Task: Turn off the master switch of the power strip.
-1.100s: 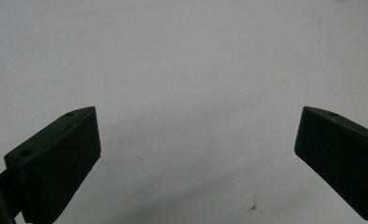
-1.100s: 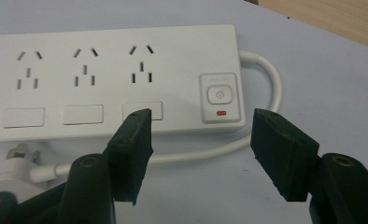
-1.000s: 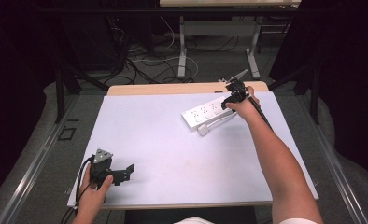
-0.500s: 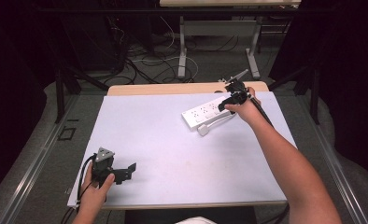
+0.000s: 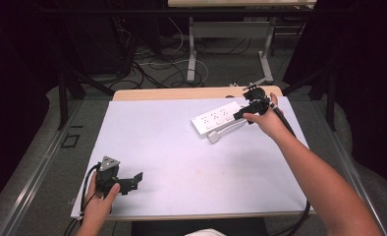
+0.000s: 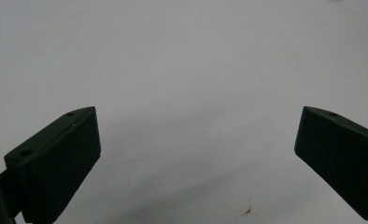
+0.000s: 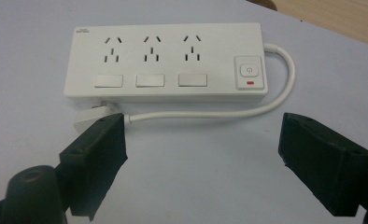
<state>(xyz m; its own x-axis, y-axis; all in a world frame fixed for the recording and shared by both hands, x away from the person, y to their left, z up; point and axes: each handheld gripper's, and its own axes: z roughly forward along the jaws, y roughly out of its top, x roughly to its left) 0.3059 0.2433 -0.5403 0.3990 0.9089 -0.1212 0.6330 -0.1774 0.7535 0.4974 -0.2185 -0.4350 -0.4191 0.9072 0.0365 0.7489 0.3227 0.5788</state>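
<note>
A white power strip (image 5: 216, 119) with three sockets lies flat at the back right of the white tabletop (image 5: 191, 167). Its cable (image 7: 210, 113) loops round to a white plug (image 7: 92, 114) lying against the strip's near edge (image 7: 168, 58). My right gripper (image 5: 240, 115) hovers just right of the strip and points at it. Its jaws (image 7: 203, 135) have just been opening and stand open with nothing between them. Near the front left corner my left gripper (image 5: 134, 179) rests low, open (image 6: 196, 130) over bare white surface.
A strip of bare wood (image 5: 181, 93) runs along the table's far edge. Beyond it are table legs (image 5: 191, 49) and loose cables (image 5: 152, 64) on the floor. The right gripper's black cable (image 5: 299, 216) trails off the front right edge.
The right gripper has drawn back a little to the right and upward, away from the power strip, with its jaws wider. The strip, plug and left gripper have stayed put.
</note>
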